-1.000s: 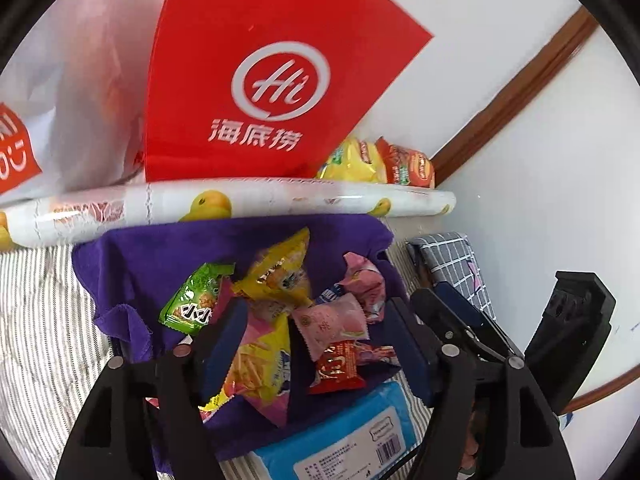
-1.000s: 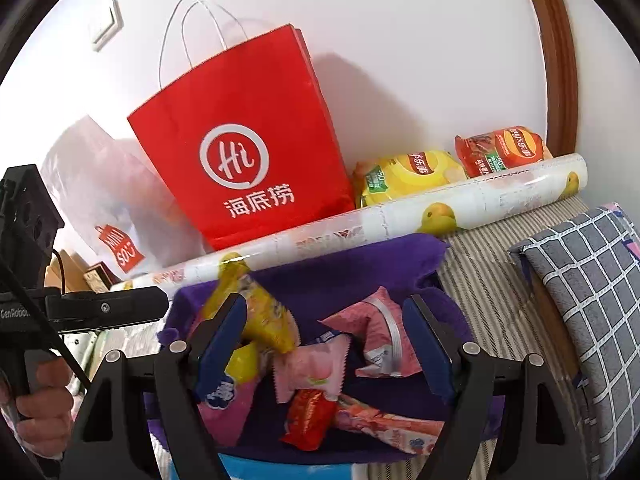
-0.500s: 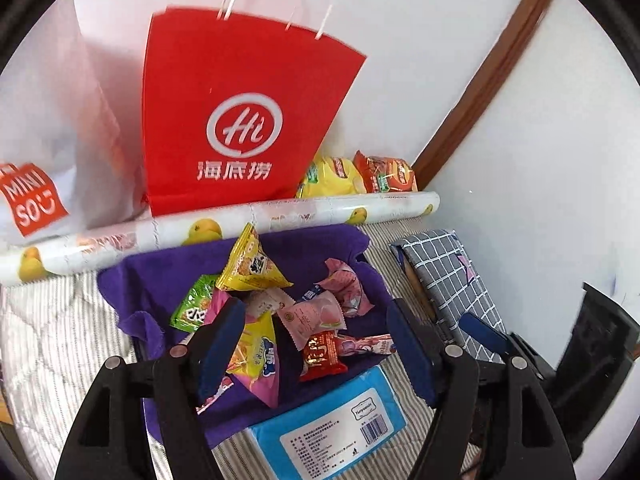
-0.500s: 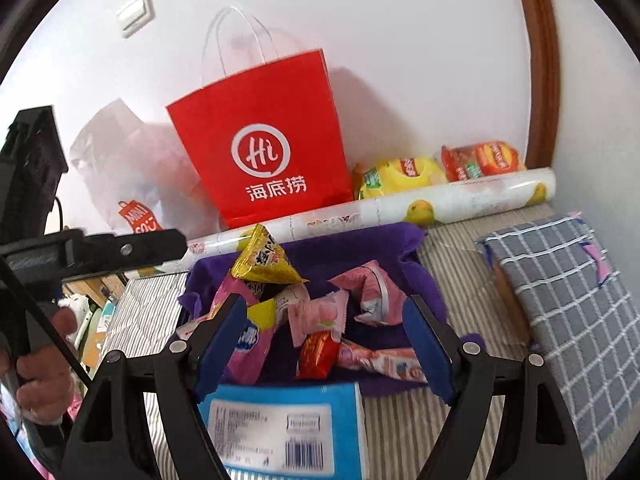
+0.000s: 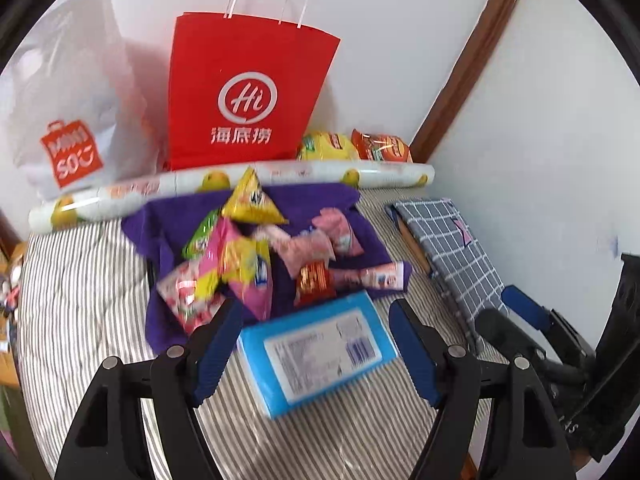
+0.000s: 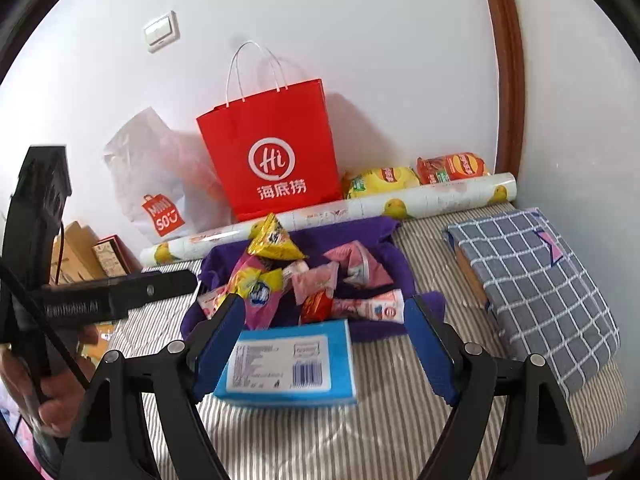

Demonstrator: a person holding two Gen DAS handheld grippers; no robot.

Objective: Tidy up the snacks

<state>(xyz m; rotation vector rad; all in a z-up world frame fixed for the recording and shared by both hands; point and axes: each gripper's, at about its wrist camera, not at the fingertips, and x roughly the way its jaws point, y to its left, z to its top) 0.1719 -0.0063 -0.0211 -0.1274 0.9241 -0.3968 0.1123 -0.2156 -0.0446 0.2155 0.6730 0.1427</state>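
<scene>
striped bed (image 5: 92, 280) | white wall (image 6: 360, 40) | left tongs (image 5: 316, 344) released, widening | right tongs (image 6: 324, 340) released

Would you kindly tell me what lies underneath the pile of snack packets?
A purple cloth spread on the striped bedding lies beneath the snack packets. Whatever sits under the cloth's covered middle cannot be seen.

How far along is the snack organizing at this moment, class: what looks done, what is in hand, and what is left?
Done: nothing visibly sorted; the snack packets lie in a loose heap on the purple cloth.
In hand: nothing. The left gripper and right gripper stand open and empty above the blue pack.
Left: the whole heap, perhaps also the yellow chip bag and orange chip bag behind the patterned roll.
</scene>
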